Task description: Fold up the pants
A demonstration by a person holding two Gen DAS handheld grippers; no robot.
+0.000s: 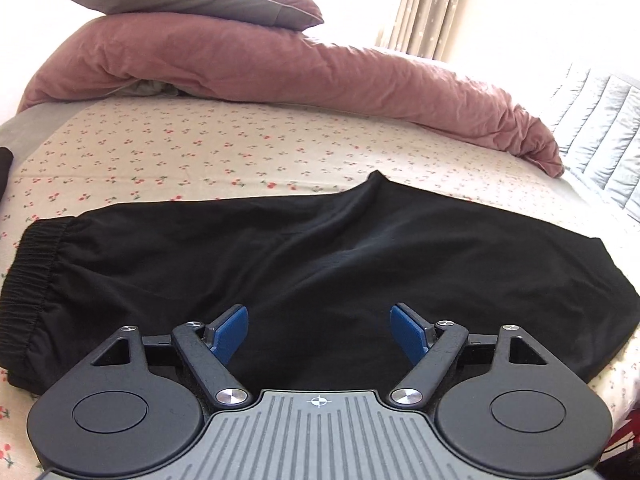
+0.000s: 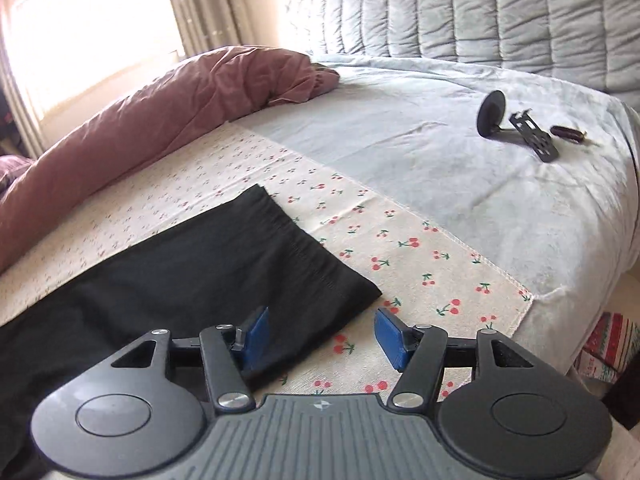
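Pants (image 1: 320,248) waistband shows left only; hem right only; both grippers' jaws spread, empty.

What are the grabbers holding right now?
Nothing. The left hand-held gripper and right hand-held gripper are both open over the black pants, not pinching them.

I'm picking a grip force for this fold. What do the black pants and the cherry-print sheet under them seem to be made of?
The pants: likely a thin, matte synthetic or cotton-blend knit; they drape in soft shallow folds, with a ribbed elastic waistband. The cherry-print sheet: probably woven cotton, flat and matte, with a stitched hem along its edge. Neither fibre can be confirmed by sight.
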